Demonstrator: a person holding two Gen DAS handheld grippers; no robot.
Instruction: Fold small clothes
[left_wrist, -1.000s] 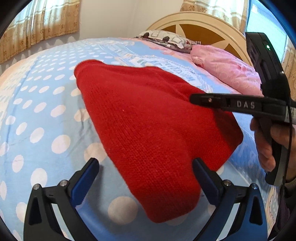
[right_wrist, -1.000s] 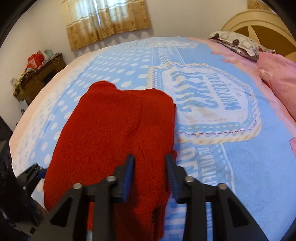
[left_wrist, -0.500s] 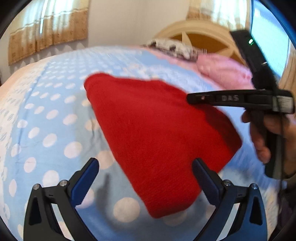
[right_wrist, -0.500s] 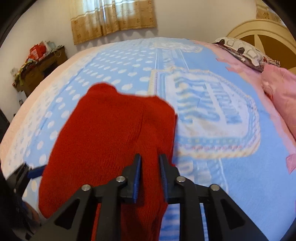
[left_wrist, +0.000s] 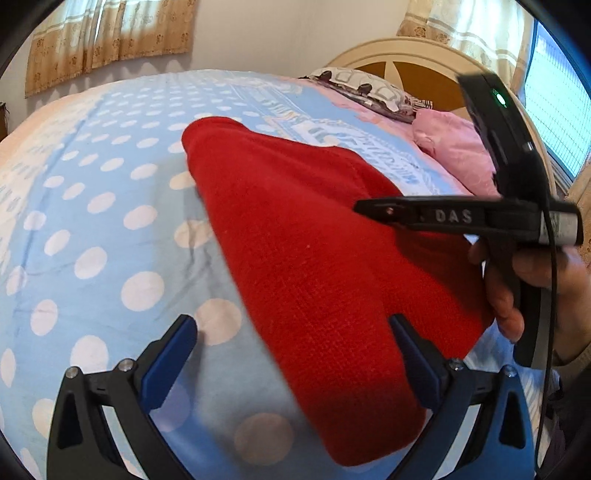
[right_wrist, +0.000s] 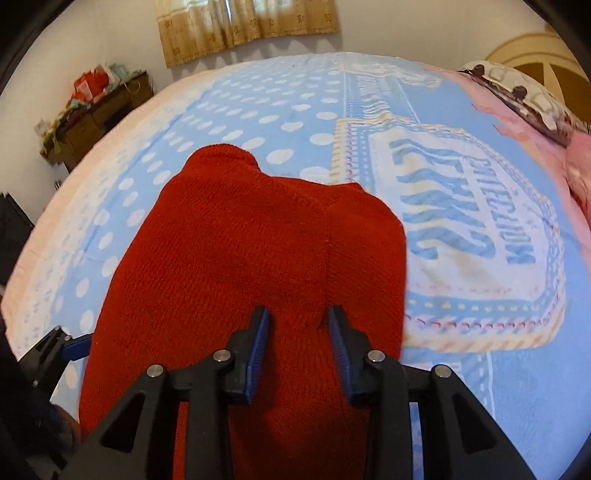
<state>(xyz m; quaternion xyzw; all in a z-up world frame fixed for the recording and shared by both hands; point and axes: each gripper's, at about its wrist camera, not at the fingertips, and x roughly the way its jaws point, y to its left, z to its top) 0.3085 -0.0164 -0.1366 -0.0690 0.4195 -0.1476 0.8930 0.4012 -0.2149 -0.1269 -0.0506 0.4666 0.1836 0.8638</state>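
The right hand-held gripper hangs over the near end of the red knitted garment, which lies folded flat on the bed with its blue spotted cover. Its jaws have just been opening and now stand a modest way apart, released, the blue pads either side of a strip of red knit without pressing on it; whether their tips touch the cloth cannot be told. The left hand-held gripper is spread wide, gripping nothing, one finger over the spotted cover and the other over the garment's near right part. The left wrist view alone shows the right tool from the side: a black bar marked "DAS" reaching in above the red knit, a green light on its body, and the person's hand wrapped round its handle, with a pink pillow and a curved headboard behind. The right wrist view alone shows the large lettered patch on the cover just right of the garment, a cluttered wooden cabinet by the far wall, and the tip of the left tool at the lower left edge.
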